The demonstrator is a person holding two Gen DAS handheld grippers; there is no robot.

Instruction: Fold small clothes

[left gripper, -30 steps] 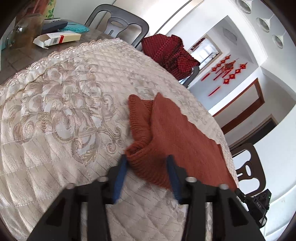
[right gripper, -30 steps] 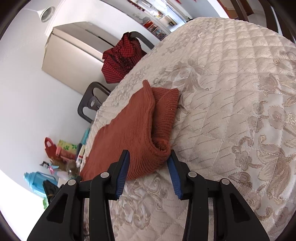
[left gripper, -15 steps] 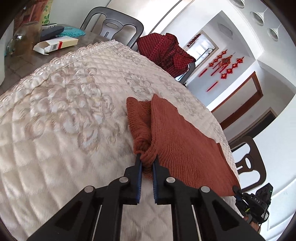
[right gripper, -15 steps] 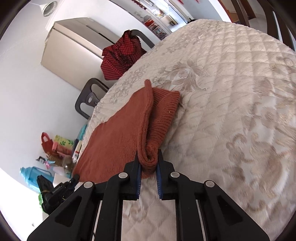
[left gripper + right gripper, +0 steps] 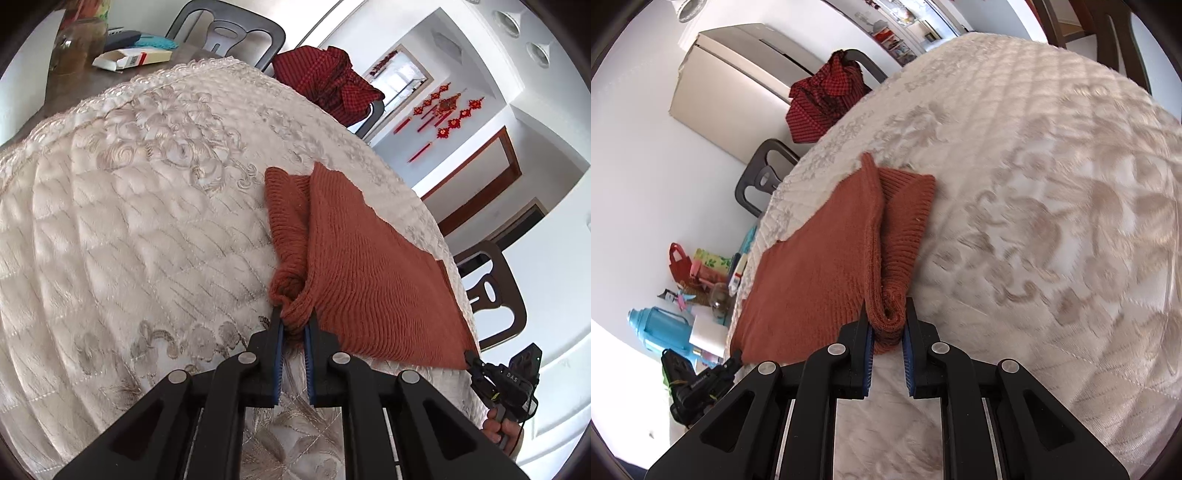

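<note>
Nearest in the left wrist view, the left tongs (image 5: 294, 334) are pinched together on a bunched, rolled corner of the rust-red knitted garment (image 5: 369, 266). A second ago these jaws stood wide on either side of that corner; now the blue pads grip the knit, and the left jaws are easing very slightly apart while the wool sits between them. In the right wrist view, the right tongs (image 5: 888, 334) are likewise clamped on the opposite rolled corner of the same rust-red knitted garment (image 5: 820, 266), where a second ago they were also spread open around it.

Both near corners of one edge are now held, so the likely next step is lifting and carrying that edge across to make a fold.

Beyond the tongs, the garment lies flat on a cream quilted cover (image 5: 129, 229) over the bench, one sleeve or flap already doubled alongside the body.

Farther off, a red checked cloth (image 5: 328, 81) hangs on a chair back (image 5: 225, 22).
</note>
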